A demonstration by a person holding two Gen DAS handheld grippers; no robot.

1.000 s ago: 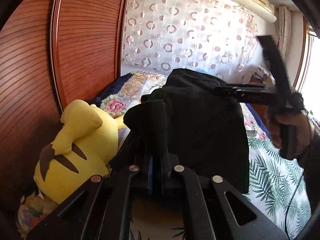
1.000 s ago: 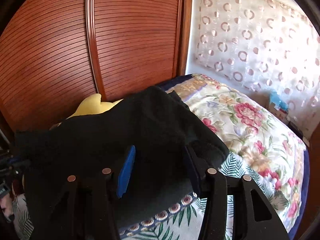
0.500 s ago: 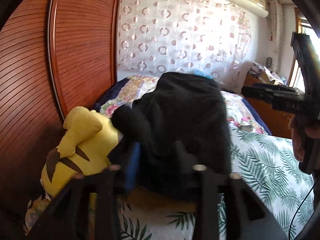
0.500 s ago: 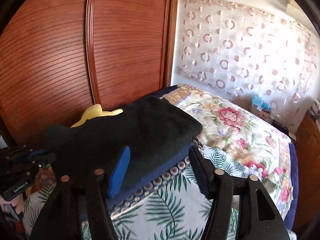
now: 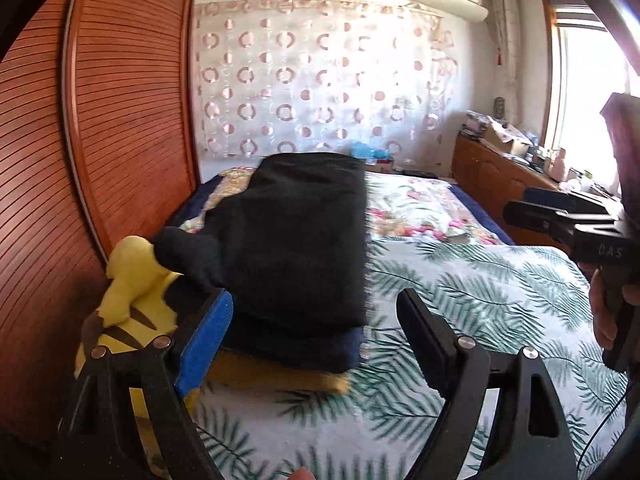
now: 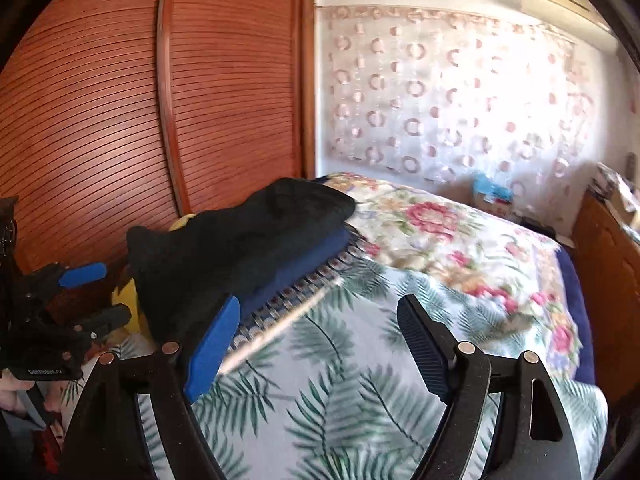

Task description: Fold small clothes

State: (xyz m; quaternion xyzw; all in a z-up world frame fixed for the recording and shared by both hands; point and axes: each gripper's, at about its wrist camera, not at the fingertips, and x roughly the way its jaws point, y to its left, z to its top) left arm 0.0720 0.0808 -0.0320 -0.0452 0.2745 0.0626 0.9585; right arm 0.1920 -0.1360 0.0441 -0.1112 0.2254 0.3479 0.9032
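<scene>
The folded black garment (image 5: pixel 296 240) lies on a stack on the bed (image 5: pixel 480 300). Left tongs (image 5: pixel 316 336) and right tongs (image 6: pixel 320 340) have just been opening; both are spread, nothing between them.

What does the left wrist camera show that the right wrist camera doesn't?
Only the left wrist view shows the window and the whole yellow plush toy. Only the right wrist view shows the left gripper from outside, jaws open and empty. Both show the folded black garment lying on the stack on the leaf-print bedspread, released as both grippers' jaws have just been opening, and the wooden wardrobe.
</scene>
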